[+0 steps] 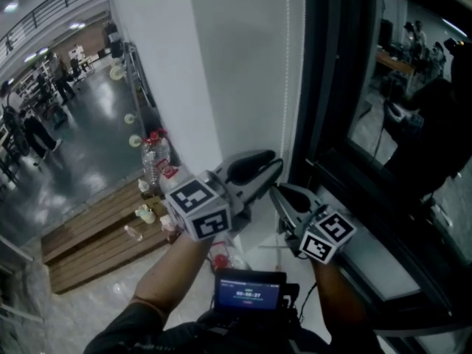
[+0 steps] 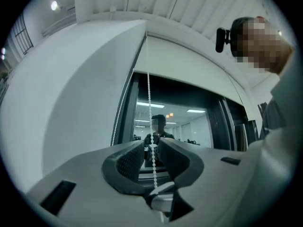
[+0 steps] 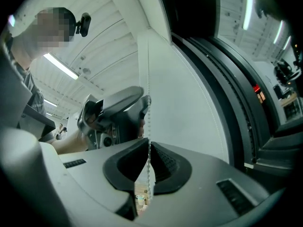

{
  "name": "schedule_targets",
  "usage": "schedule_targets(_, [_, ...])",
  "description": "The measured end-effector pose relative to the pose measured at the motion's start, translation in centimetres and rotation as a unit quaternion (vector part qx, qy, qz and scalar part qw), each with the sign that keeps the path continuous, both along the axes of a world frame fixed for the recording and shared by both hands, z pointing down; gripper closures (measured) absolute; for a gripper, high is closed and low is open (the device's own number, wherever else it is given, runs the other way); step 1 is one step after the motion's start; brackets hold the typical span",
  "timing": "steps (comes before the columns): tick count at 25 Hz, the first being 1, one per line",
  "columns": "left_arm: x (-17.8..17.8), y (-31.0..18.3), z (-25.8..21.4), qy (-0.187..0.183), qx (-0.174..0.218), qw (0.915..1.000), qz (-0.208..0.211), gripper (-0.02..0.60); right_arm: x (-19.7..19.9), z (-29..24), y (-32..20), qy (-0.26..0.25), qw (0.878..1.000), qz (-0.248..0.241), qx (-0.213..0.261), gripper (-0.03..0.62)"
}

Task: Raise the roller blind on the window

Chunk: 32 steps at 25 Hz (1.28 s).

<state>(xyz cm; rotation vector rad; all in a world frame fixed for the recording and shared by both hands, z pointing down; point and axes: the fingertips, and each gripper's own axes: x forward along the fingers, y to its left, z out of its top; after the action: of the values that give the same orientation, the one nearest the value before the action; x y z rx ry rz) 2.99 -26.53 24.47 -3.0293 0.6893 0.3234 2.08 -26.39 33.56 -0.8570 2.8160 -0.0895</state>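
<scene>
Left gripper (image 2: pixel 151 143) gapes round chain (image 2: pixel 149 103) — right gripper (image 3: pixel 149 143) clamps.

Bead chain (image 2: pixel 149 98): white. Wall (image 1: pixel 243 65): white. Window frame (image 1: pixel 321 87): black. Left gripper (image 1: pixel 274 167): grey, its cube black-and-white squares. Planks (image 1: pixel 96 234), far left: brown.

Lower left of the head view: low slatted wooden platform (image 1: pixel 88 238) set on glossy grey floor (image 1: pixel 81 146). At its upper right end, upright clear plastic bottles with red caps (image 1: pixel 155 157). Near its middle, small clear bottle (image 1: pixel 133 233) lying on its side, just beside pale cup-like items (image 1: pixel 146 213), too small to tell. Farther up on the floor, pale round discs (image 1: pixel 130 118) in a row.
</scene>
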Motion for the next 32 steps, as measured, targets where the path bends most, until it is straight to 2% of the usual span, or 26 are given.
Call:
schedule_targets(3, [1.2, -1.5, -0.3, -0.028, 0.005, 0.9994, -0.019, 0.499, 0.0, 0.1, 0.1, 0.004, 1.0, 0.0, -0.001, 0.574])
schedule_targets(5, [1.6, -1.5, -0.3, -0.035, 0.009, 0.9993, -0.011, 0.575, 0.1, 0.0, 0.1, 0.004, 1.0, 0.002, -0.001, 0.574])
schedule_targets(10, [1.9, -0.8, -0.8, 0.001, 0.017, 0.9997, 0.018, 0.577, 0.4, -0.3, 0.0, 0.003, 1.0, 0.006, -0.002, 0.574])
schedule_targets(15, [2.0, -0.4, 0.2, 0.001, 0.024, 0.9997, 0.009, 0.578, 0.2, 0.6, 0.3, 0.005, 1.0, 0.005, -0.015, 0.574])
schedule_targets(20, [1.5, -0.2, 2.8, -0.011, 0.008, 0.9999, -0.001, 0.578, -0.1, 3.1, 0.4, 0.022, 0.999, 0.007, -0.032, 0.574])
schedule_targets(23, [1.4, -0.4, 5.5, -0.028, -0.013, 0.9995, -0.005, 0.578, -0.1, 6.0, 0.3, 0.045, 0.997, 0.012, -0.061, 0.574])
schedule_targets(27, [1.3, -0.9, 9.0, -0.037, -0.045, 0.9982, -0.011, 0.578, -0.1, 9.2, 0.3, 0.05, 0.994, 0.02, -0.099, 0.574])
schedule_targets(32, [1.3, -1.5, 12.1, -0.053, -0.052, 0.9969, -0.026, 0.578, -0.2, 11.9, 0.3, 0.055, 0.99, 0.019, -0.132, 0.572])
